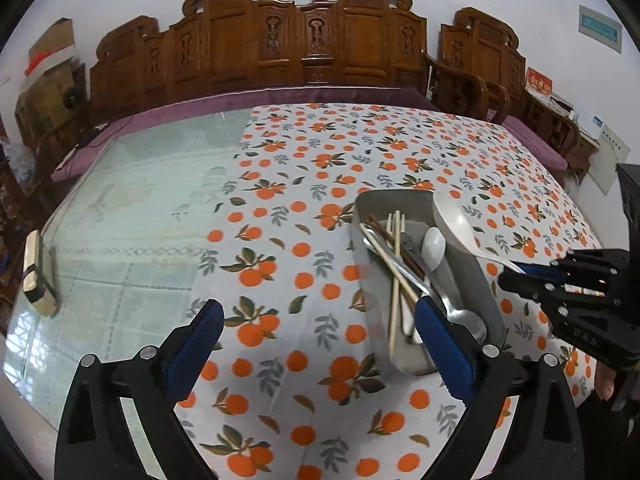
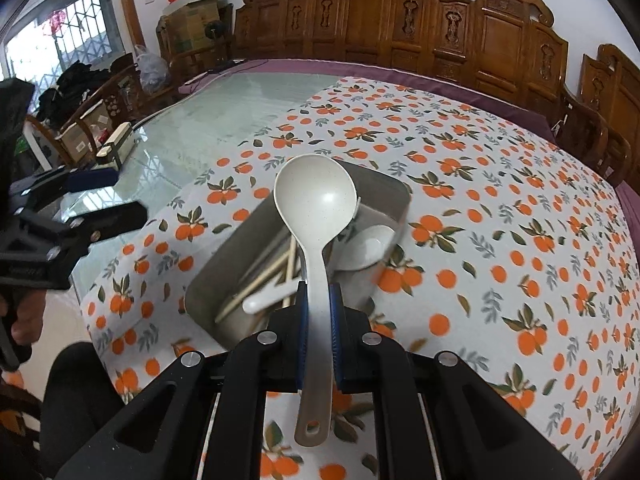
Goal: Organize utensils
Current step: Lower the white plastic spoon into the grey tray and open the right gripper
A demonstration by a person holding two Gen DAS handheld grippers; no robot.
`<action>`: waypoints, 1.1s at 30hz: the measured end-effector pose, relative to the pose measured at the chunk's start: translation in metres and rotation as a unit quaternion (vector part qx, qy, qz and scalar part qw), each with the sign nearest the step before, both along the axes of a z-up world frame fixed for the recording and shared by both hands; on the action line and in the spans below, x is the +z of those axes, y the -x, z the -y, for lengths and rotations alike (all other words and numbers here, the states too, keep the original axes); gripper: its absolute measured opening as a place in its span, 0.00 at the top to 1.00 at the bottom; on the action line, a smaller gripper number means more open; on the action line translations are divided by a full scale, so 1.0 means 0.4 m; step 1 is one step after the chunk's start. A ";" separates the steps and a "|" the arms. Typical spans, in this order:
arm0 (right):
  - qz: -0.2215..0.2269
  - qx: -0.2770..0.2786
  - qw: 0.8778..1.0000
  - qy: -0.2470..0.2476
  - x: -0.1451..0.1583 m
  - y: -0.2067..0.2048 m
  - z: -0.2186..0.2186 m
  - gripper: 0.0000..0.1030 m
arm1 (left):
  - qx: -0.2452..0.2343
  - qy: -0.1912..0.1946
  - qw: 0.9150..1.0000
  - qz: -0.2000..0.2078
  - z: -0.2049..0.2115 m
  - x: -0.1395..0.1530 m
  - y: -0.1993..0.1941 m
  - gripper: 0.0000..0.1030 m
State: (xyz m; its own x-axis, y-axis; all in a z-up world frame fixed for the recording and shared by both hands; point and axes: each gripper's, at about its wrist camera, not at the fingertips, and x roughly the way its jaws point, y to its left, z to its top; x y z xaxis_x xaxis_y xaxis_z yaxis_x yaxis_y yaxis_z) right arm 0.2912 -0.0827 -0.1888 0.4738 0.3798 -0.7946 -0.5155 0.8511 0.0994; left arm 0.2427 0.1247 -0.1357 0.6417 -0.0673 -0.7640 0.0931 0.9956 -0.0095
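A metal tray [image 1: 486, 292] [image 2: 394, 194] sits on the orange-print cloth and holds chopsticks [image 1: 396, 264] [image 2: 260, 280], a small white spoon [image 1: 434, 246] [image 2: 370, 246] and metal cutlery [image 1: 468, 318]. My right gripper [image 2: 318, 300] [image 1: 516, 272] is shut on the handle of a big cream ladle [image 2: 316, 200] [image 1: 454, 220], whose bowl hangs over the tray. My left gripper [image 1: 320, 322] [image 2: 108, 196] stands open with nothing between its fingers, just left of the tray's near end.
The orange-print cloth [image 1: 304, 240] covers the right part of a glass-topped table [image 1: 132, 208]. A small cream and dark box [image 1: 38, 268] lies near the table's left edge. Carved wooden chairs [image 1: 304, 36] line the far side. A hand [image 2: 24, 316] holds the left gripper.
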 end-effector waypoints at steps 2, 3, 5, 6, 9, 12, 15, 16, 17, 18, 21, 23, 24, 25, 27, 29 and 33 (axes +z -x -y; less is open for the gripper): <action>-0.004 -0.003 1.000 0.000 -0.006 -0.015 -0.017 0.89 | 0.002 0.001 1.000 -0.001 -0.013 0.001 0.000 0.10; -0.005 -0.005 1.000 0.000 -0.009 -0.022 -0.026 0.89 | 0.002 0.001 1.000 -0.001 -0.018 0.001 0.002 0.10; -0.013 -0.009 1.000 -0.002 -0.019 -0.041 -0.045 0.89 | 0.003 0.000 1.000 -0.001 -0.029 0.003 0.005 0.10; -0.014 -0.011 1.000 -0.002 -0.023 -0.046 -0.052 0.89 | 0.002 -0.002 1.000 -0.001 -0.032 0.004 0.005 0.10; -0.025 -0.020 0.999 -0.001 -0.043 -0.071 -0.078 0.89 | 0.002 -0.003 1.000 0.000 -0.039 0.007 0.003 0.10; -0.034 -0.029 0.999 -0.001 -0.061 -0.090 -0.093 0.89 | 0.002 -0.003 1.000 0.001 -0.043 0.011 -0.001 0.10; -0.052 -0.041 0.998 -0.008 -0.083 -0.117 -0.102 0.89 | 0.003 -0.002 1.000 0.001 -0.045 0.013 -0.005 0.10; -0.063 -0.047 0.997 -0.015 -0.091 -0.128 -0.103 0.89 | 0.003 -0.002 1.000 0.001 -0.044 0.014 -0.004 0.10; -0.069 -0.051 0.996 -0.020 -0.095 -0.134 -0.102 0.89 | 0.003 -0.002 1.000 0.002 -0.044 0.014 -0.005 0.10; -0.076 -0.058 0.995 -0.028 -0.101 -0.143 -0.100 0.89 | 0.003 -0.003 1.000 0.001 -0.044 0.013 -0.006 0.10; -0.085 -0.071 0.993 -0.037 -0.110 -0.157 -0.098 0.89 | 0.003 -0.001 1.000 0.001 -0.045 0.015 -0.006 0.10; -0.086 -0.077 0.993 -0.039 -0.114 -0.163 -0.098 0.88 | 0.003 -0.001 1.000 0.000 -0.044 0.015 -0.007 0.10; -0.086 -0.077 0.993 -0.038 -0.117 -0.164 -0.100 0.88 | 0.003 -0.002 1.000 0.000 -0.044 0.016 -0.007 0.10; -0.086 -0.075 0.993 -0.038 -0.117 -0.164 -0.101 0.88 | 0.003 -0.001 1.000 0.000 -0.044 0.016 -0.007 0.10; -0.082 -0.068 0.994 -0.038 -0.115 -0.163 -0.108 0.85 | 0.004 -0.002 1.000 -0.001 -0.044 0.016 -0.009 0.10; -0.076 -0.054 0.995 -0.047 -0.107 -0.155 -0.113 0.84 | 0.005 -0.002 1.000 0.000 -0.045 0.016 -0.010 0.10; -0.071 -0.038 0.995 -0.051 -0.096 -0.138 -0.118 0.83 | 0.007 -0.004 1.000 -0.002 -0.043 0.013 -0.009 0.10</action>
State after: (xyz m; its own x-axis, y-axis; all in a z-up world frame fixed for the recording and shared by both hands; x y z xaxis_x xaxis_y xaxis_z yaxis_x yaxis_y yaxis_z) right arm 0.3465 -0.0356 -0.2271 0.3898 0.4283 -0.8152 -0.4238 0.8694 0.2541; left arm 0.2463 0.1419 -0.1305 0.6400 -0.0527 -0.7666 0.0794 0.9968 -0.0023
